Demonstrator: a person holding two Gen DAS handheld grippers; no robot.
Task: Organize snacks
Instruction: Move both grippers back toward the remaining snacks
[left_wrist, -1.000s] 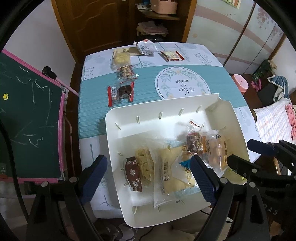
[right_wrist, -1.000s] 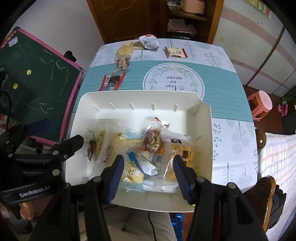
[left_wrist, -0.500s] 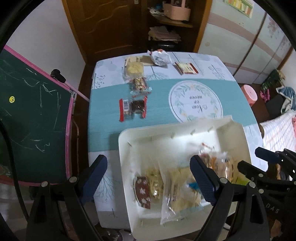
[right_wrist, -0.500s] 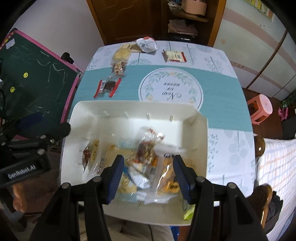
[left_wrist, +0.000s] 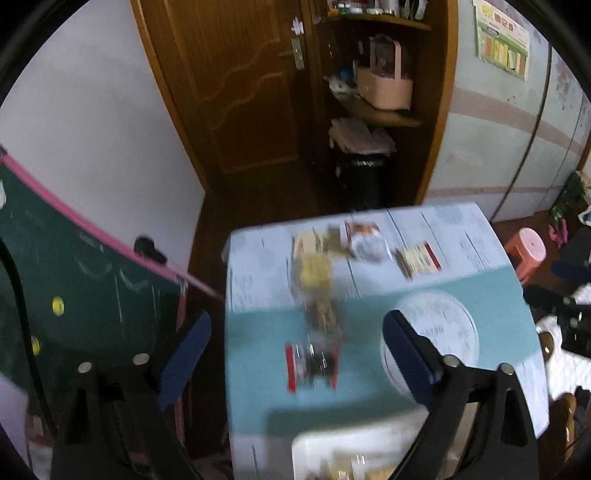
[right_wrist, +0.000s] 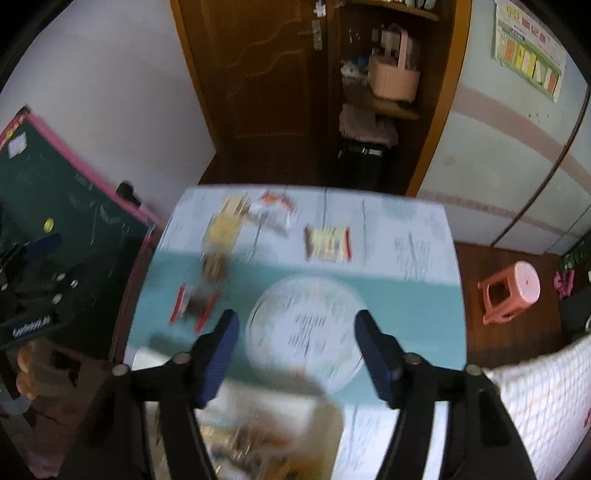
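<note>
Snacks: we count a red-edged packet (left_wrist: 312, 365), nut packet (left_wrist: 325, 314), yellow packet (left_wrist: 314, 273), white bag (left_wrist: 369, 245) and striped packet (left_wrist: 419, 258) loose on the table (left_wrist: 258, 354); more lie blurred in the white tray (left_wrist: 314, 443). Left gripper (left_wrist: 291, 354) and right gripper (right_wrist: 299, 354): jaws opening, nothing between.

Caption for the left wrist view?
Left gripper, jaws opening and empty, above a red-edged packet on the table.
</note>
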